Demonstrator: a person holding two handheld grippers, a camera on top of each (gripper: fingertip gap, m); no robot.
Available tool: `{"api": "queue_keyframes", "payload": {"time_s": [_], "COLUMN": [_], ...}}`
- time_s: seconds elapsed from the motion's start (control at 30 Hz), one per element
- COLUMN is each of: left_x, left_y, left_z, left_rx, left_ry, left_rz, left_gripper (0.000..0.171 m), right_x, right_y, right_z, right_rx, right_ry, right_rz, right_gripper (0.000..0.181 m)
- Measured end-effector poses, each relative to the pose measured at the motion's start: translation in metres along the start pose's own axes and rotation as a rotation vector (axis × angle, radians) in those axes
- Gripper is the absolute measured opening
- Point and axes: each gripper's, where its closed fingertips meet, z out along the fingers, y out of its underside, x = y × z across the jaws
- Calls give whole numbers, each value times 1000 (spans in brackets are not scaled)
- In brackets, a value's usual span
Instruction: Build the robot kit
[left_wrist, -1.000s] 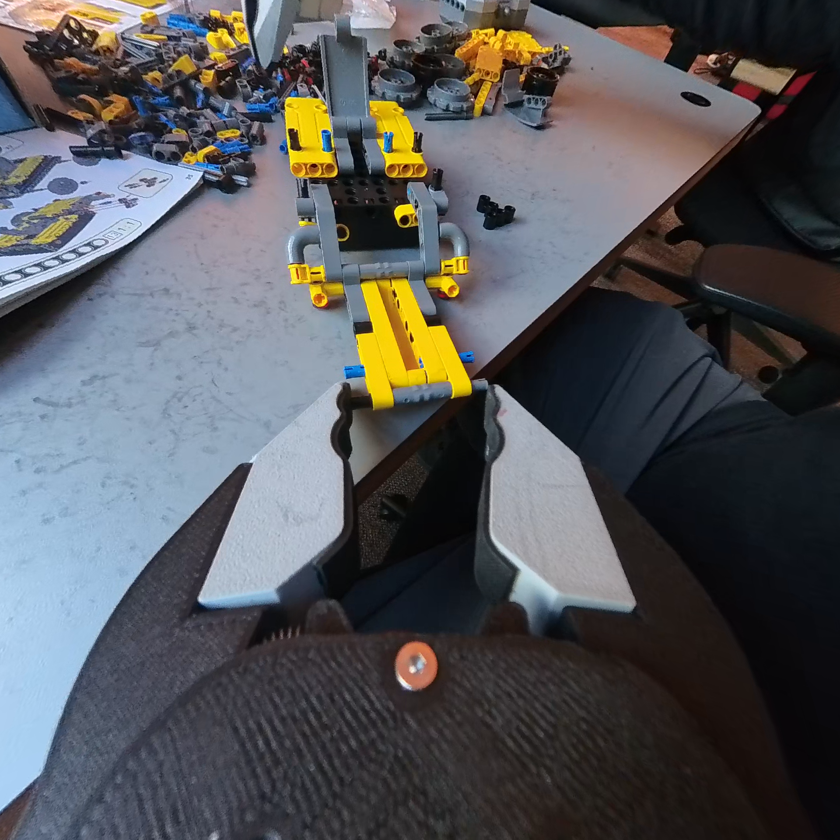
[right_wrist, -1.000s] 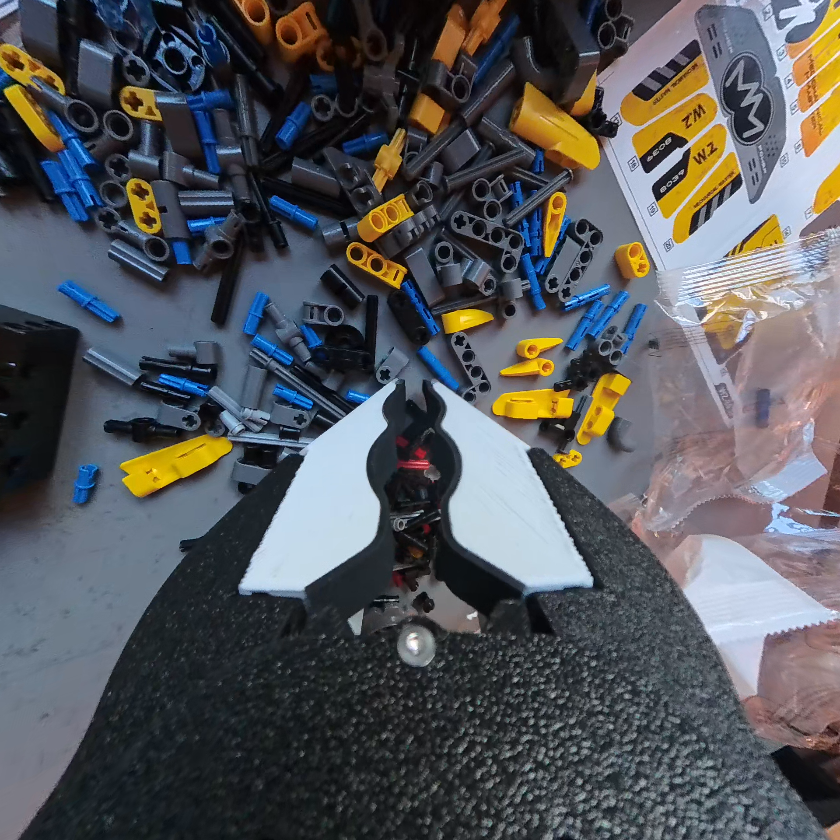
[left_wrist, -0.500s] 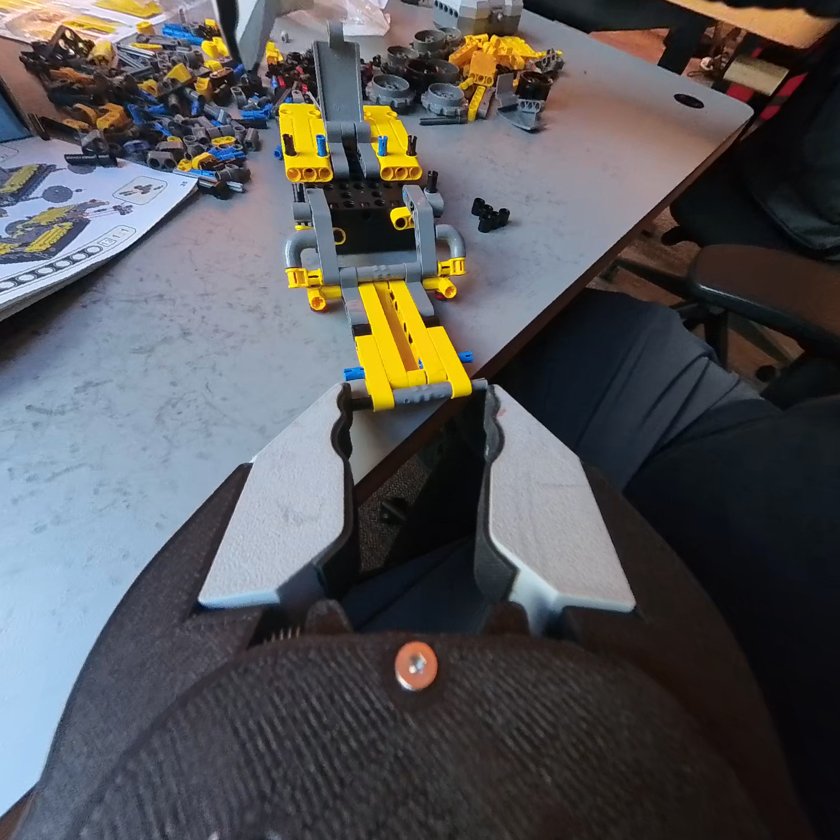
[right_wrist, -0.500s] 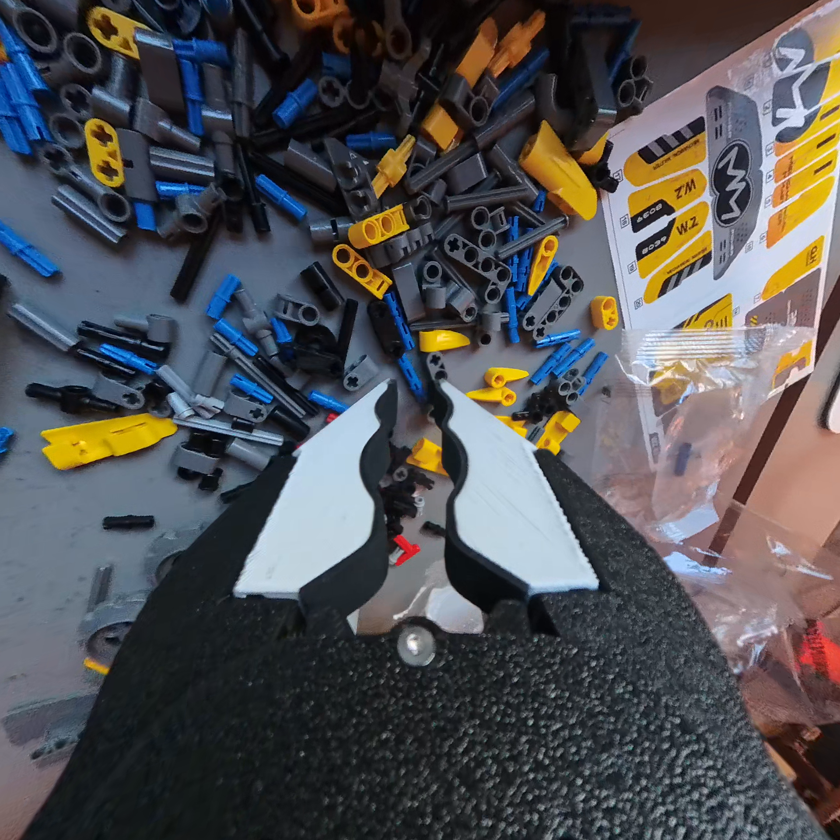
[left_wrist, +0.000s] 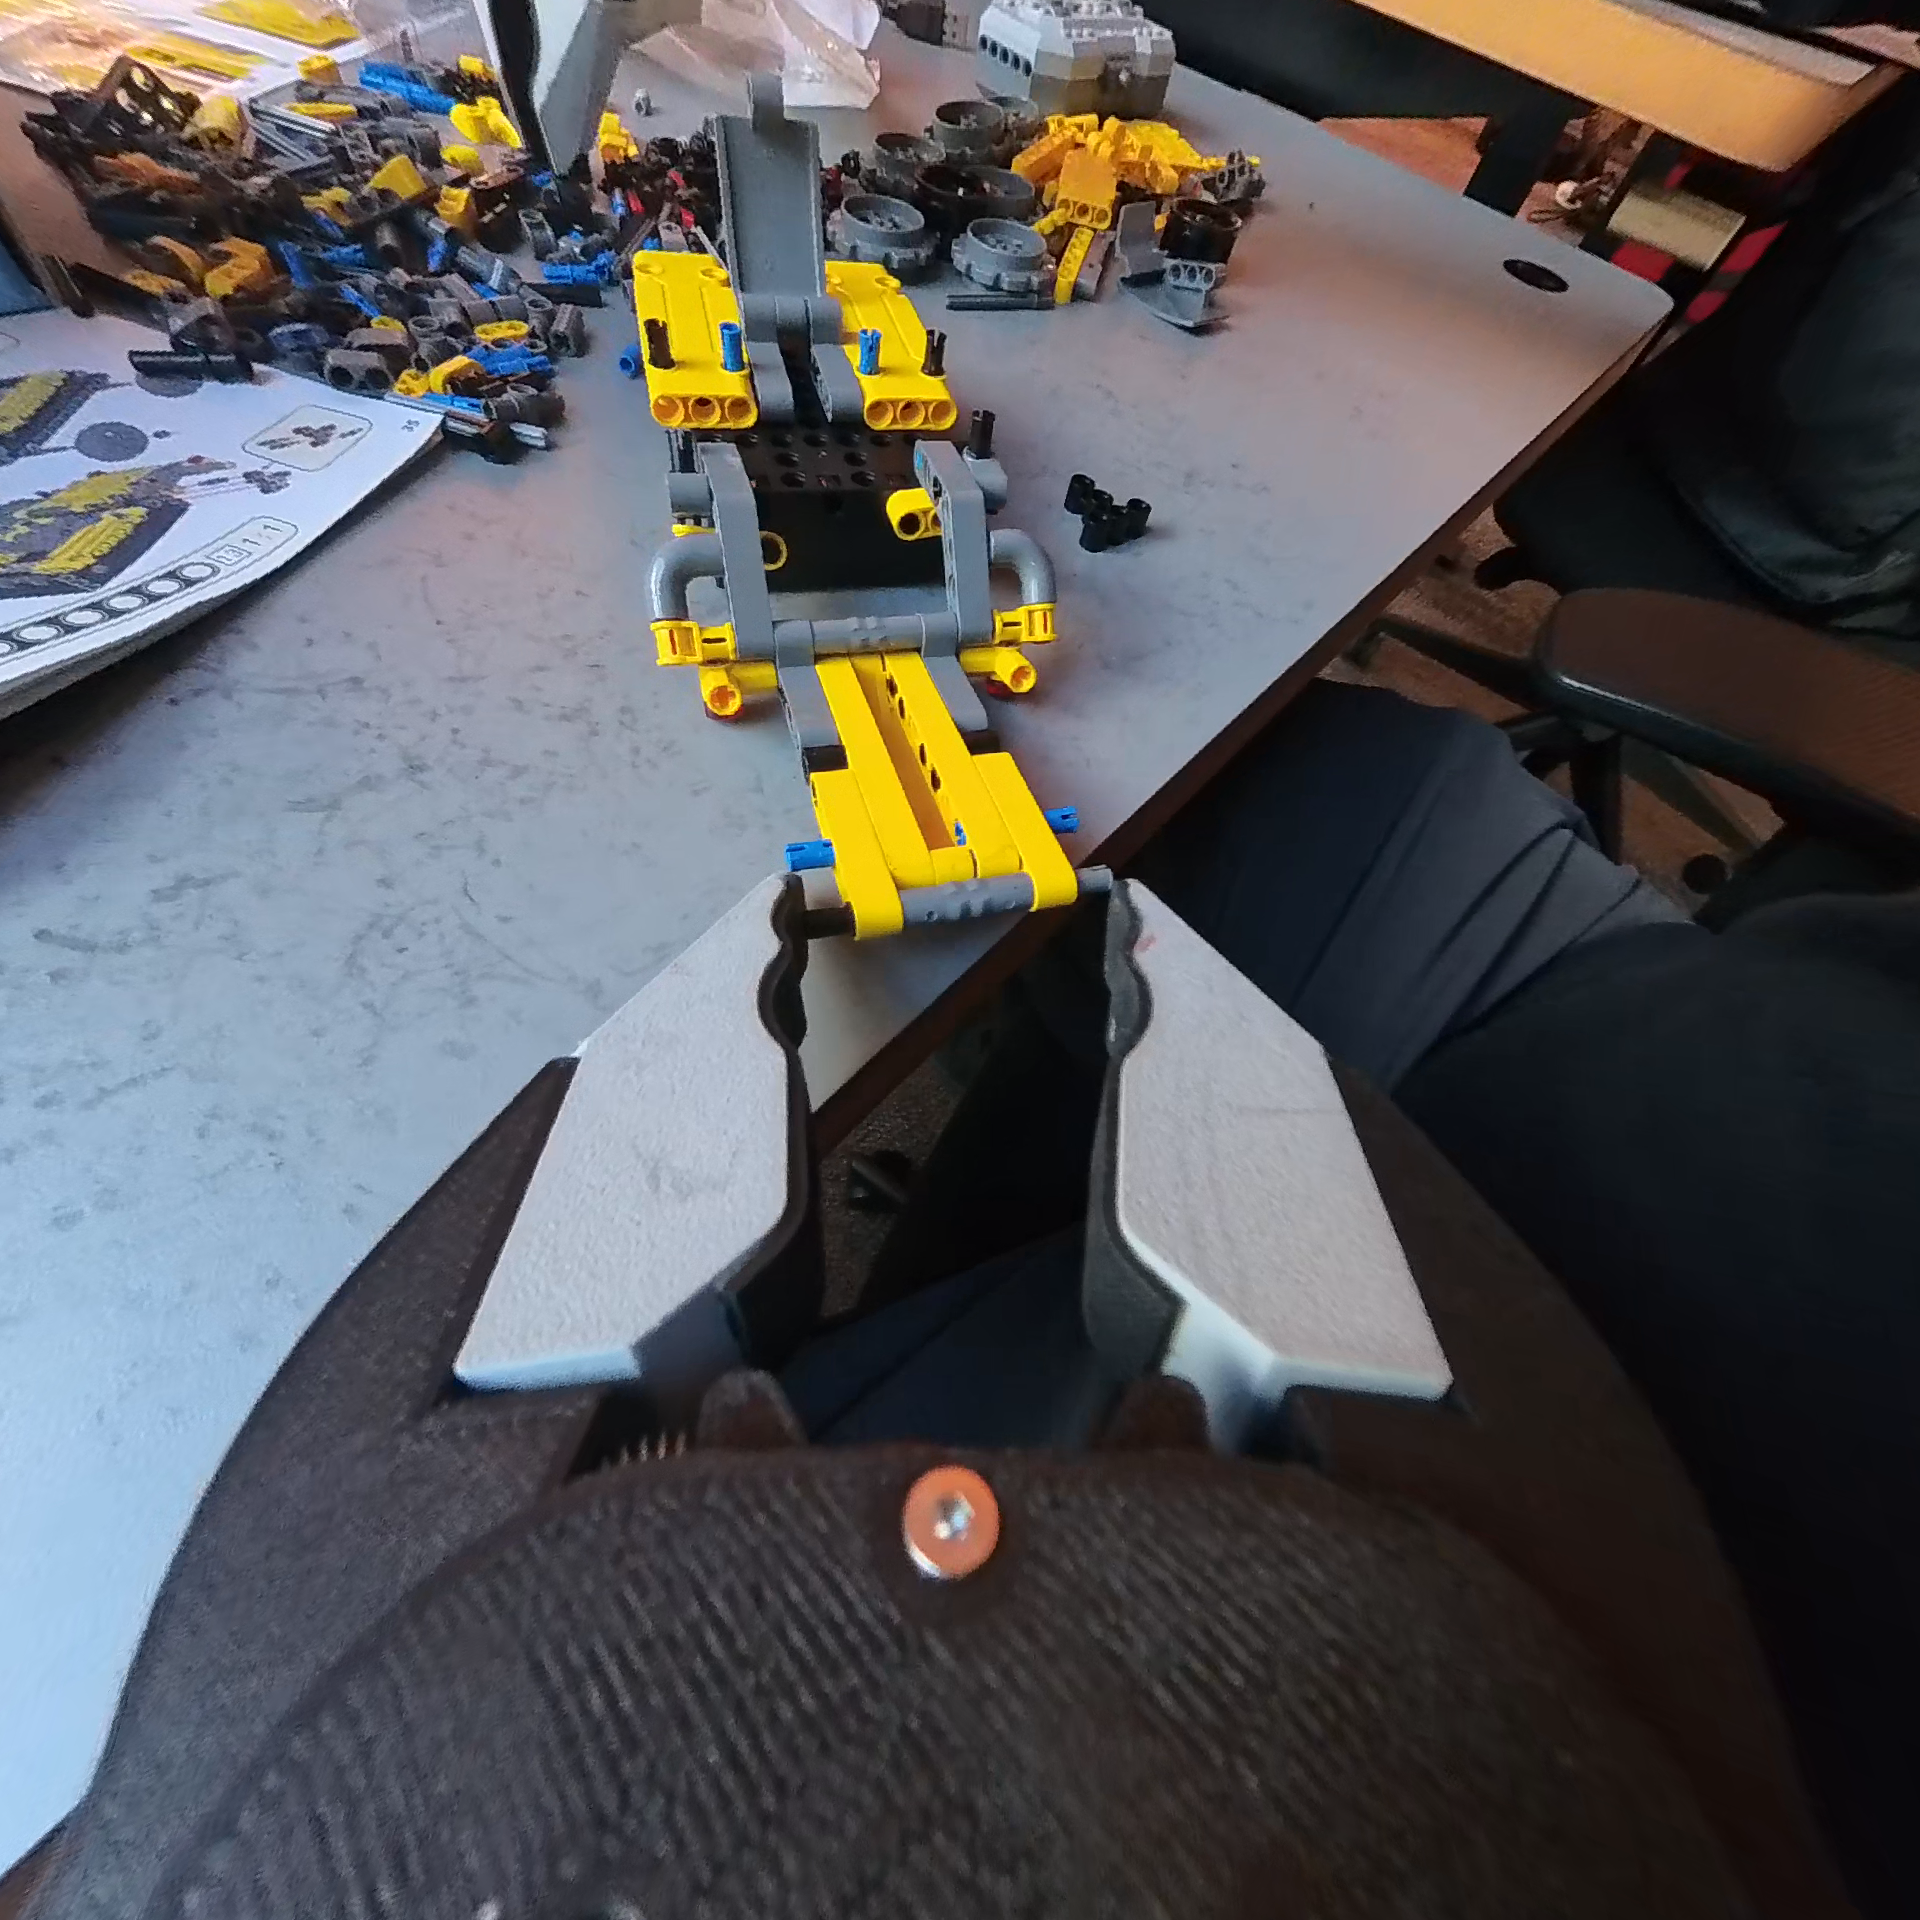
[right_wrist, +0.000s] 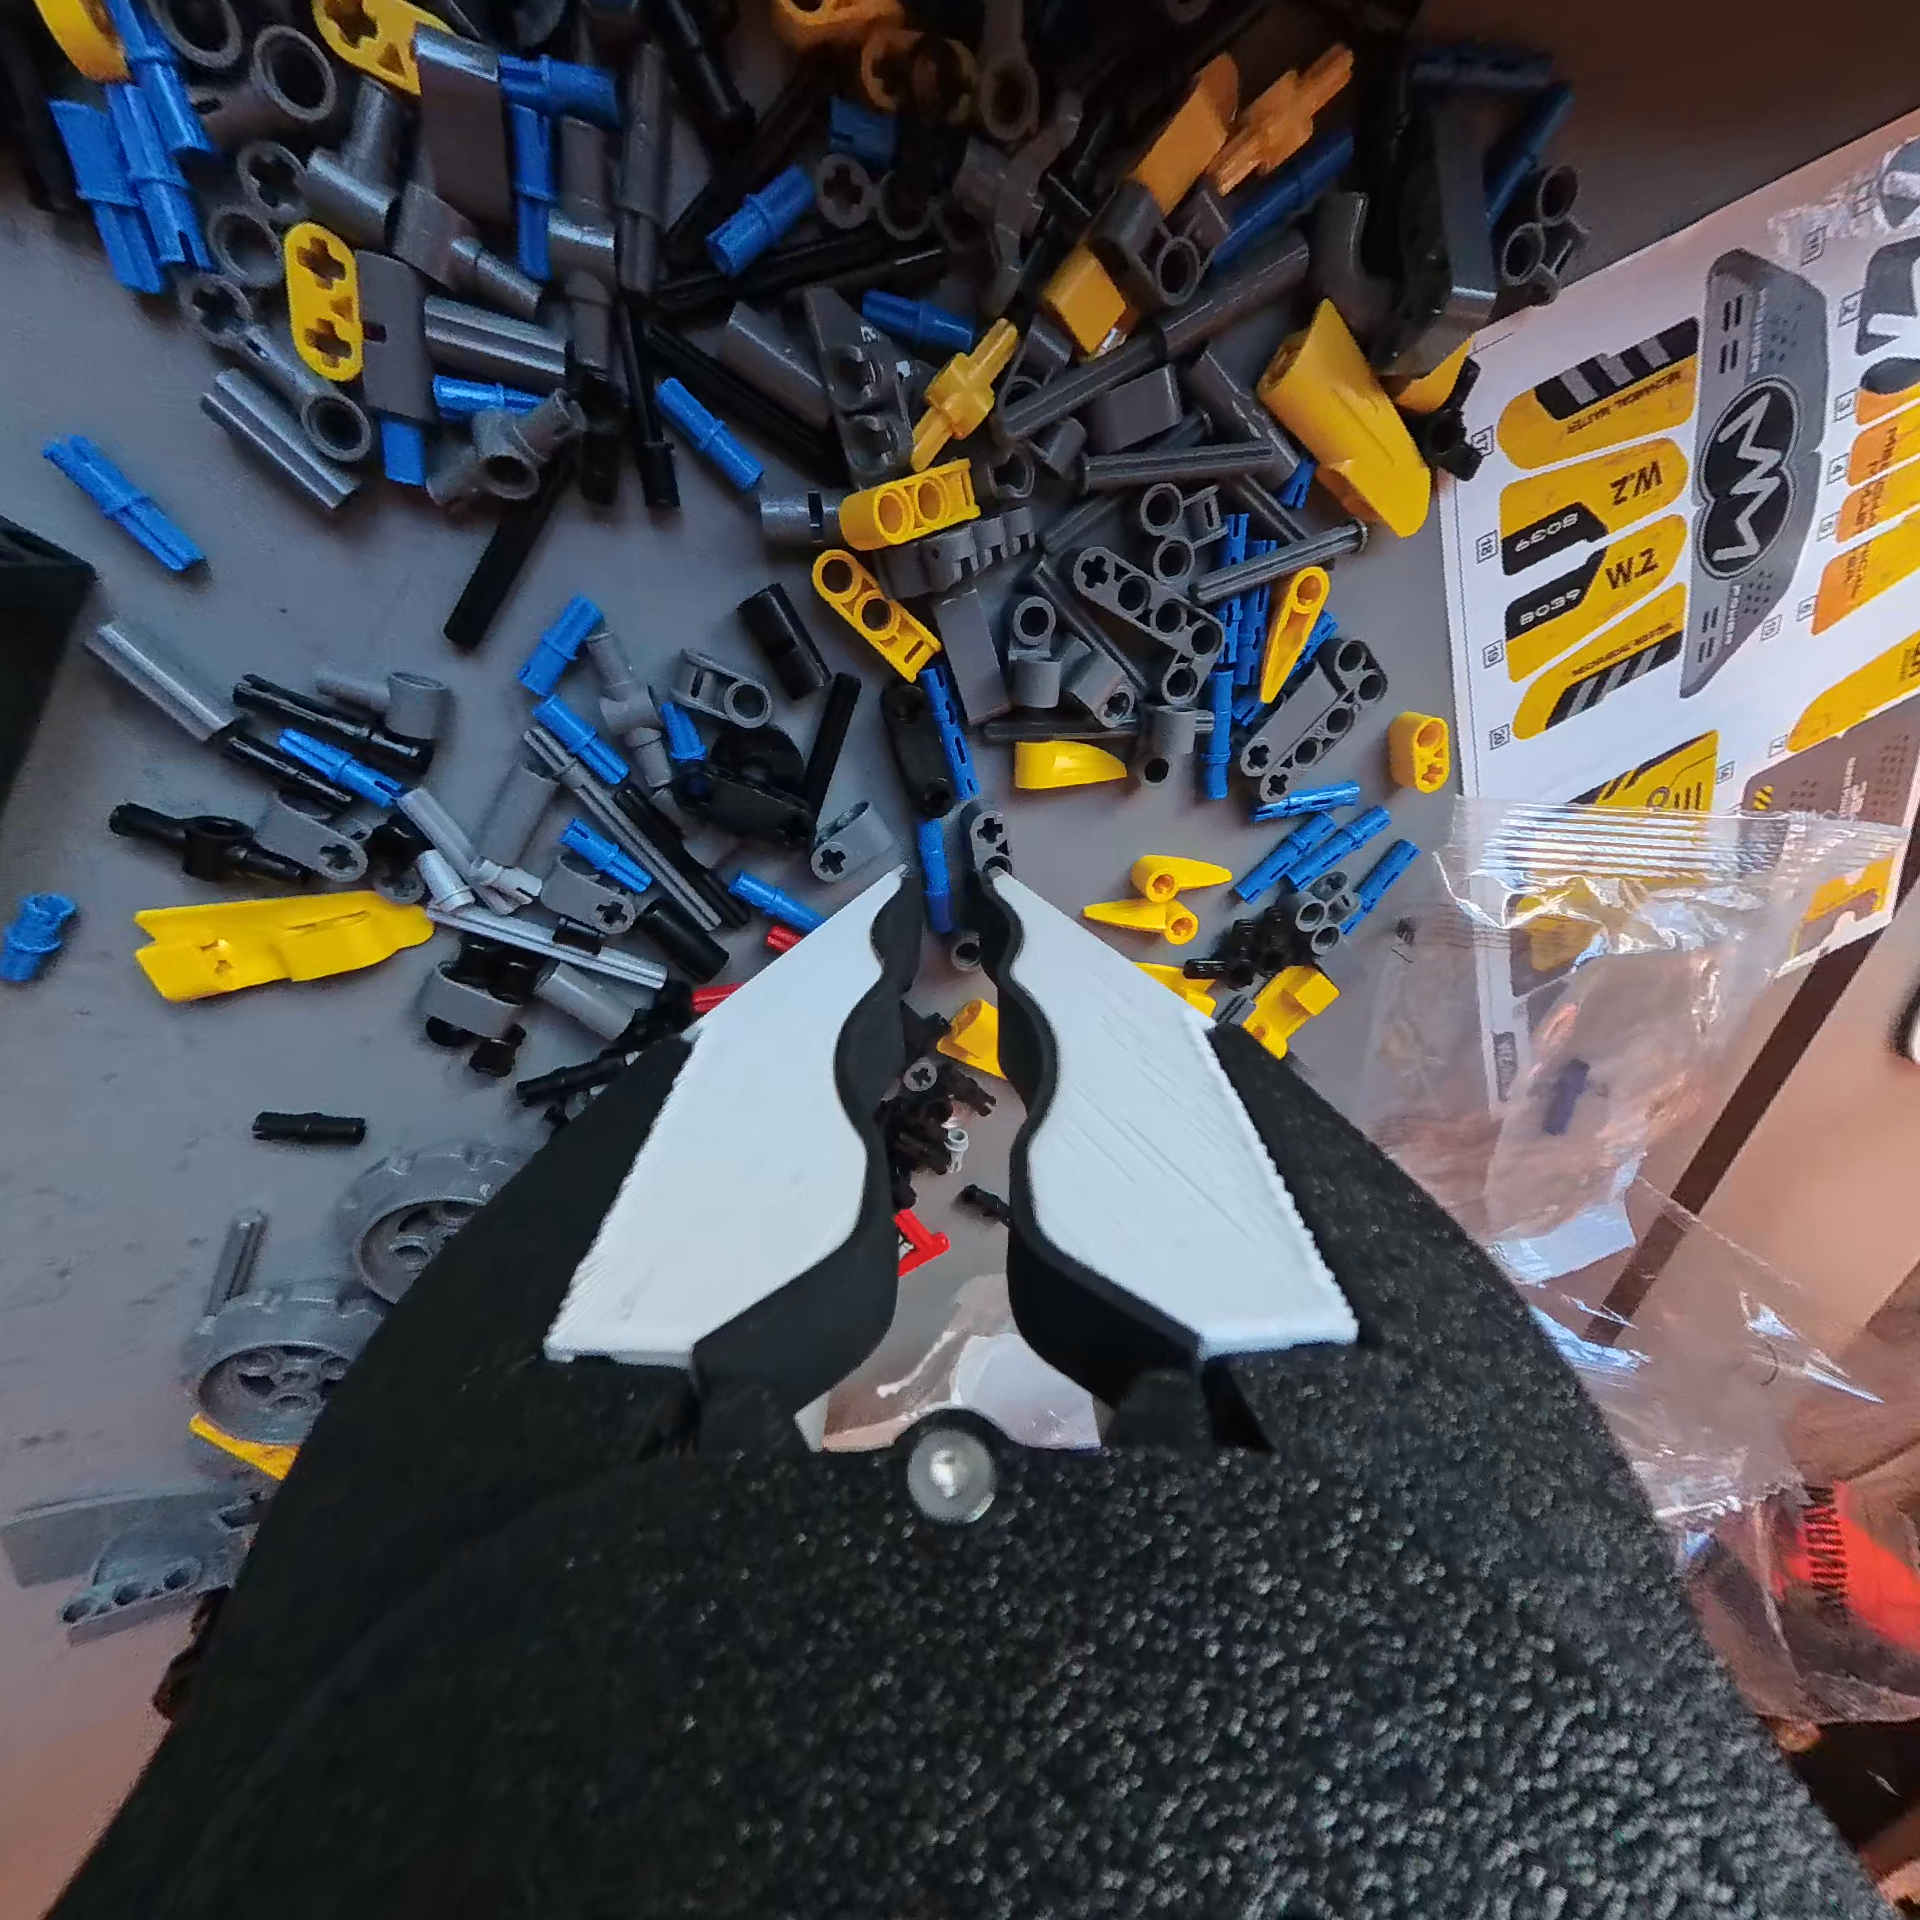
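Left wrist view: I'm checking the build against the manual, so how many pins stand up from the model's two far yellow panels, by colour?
Blue pins: 2
Black pins: 2
Total: 4, all on the model whose near end bar sits gripped in the left tongs.

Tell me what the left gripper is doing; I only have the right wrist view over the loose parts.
Observer: The left gripper is shut on the near end of the yellow and grey model chassis, across its grey axle.
Operator: Where does that end sit?
Observer: Right at the grey table edge.
Operator: Anything beside it?
Observer: A small black connector lies apart, between chassis and table edge.
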Motion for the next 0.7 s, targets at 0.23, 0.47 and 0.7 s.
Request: {"api": "queue_keyframes", "payload": {"time_s": [0.23, 0.47, 0.7], "left_x": [-2, -2, -1], "left_y": [1, 1, 1], "left_z": [-1, -1, -1], "left_rx": [-6, -5, -3], "left_ry": [-8, -7, 2], "left_rz": [-1, -3, -9], "left_gripper": [55, 55, 55], "right_x": [-4, -10, -1], "right_y": [-6, -4, -4], "right_z": [0, -3, -1], "right_rx": [25, 20, 26], "right_ry": [59, 77, -15], "right_rz": [-68, -97, 47], "right_gripper": [11, 8, 34]}}
